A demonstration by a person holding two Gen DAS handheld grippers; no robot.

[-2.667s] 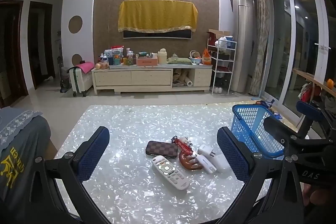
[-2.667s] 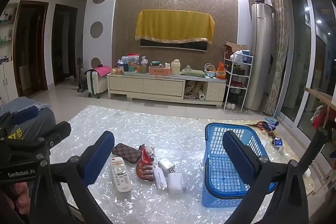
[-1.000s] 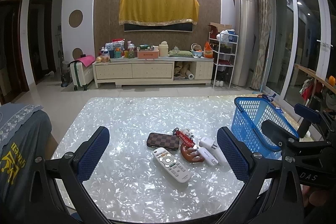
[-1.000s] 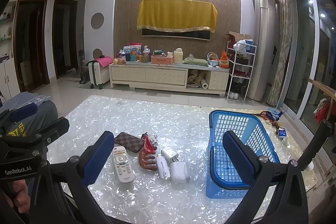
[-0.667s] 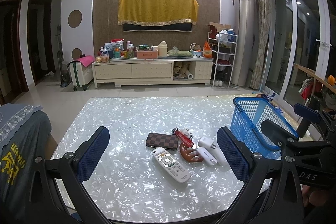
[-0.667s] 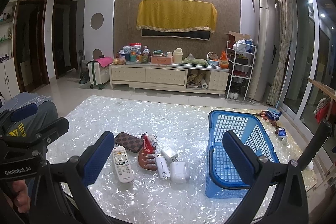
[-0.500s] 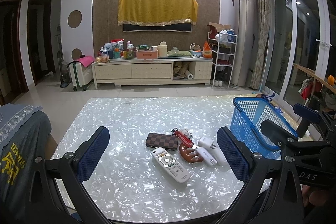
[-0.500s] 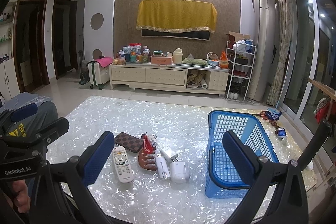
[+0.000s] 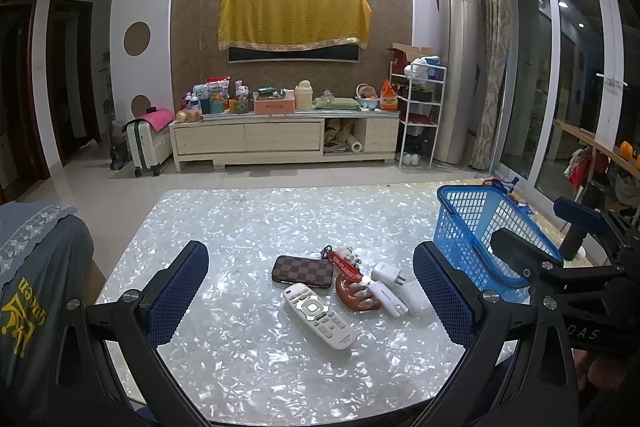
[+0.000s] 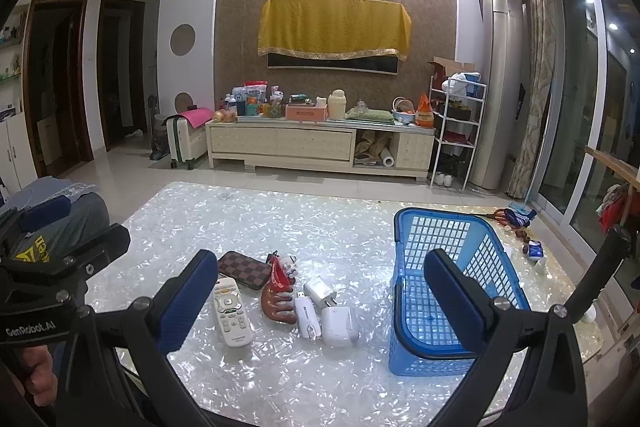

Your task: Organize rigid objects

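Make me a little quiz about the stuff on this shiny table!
1. True or false: the blue basket has things in it.
2. Which lies nearest the basket? A) checkered wallet B) white remote C) white charger box
3. Fill in: the left gripper and right gripper are both ____.

Key: 1 false, it looks empty. 2 C. 3 open.

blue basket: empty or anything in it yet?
Empty. Through the blue basket only its bare mesh floor shows; the remote, wallet and chargers still lie on the table.
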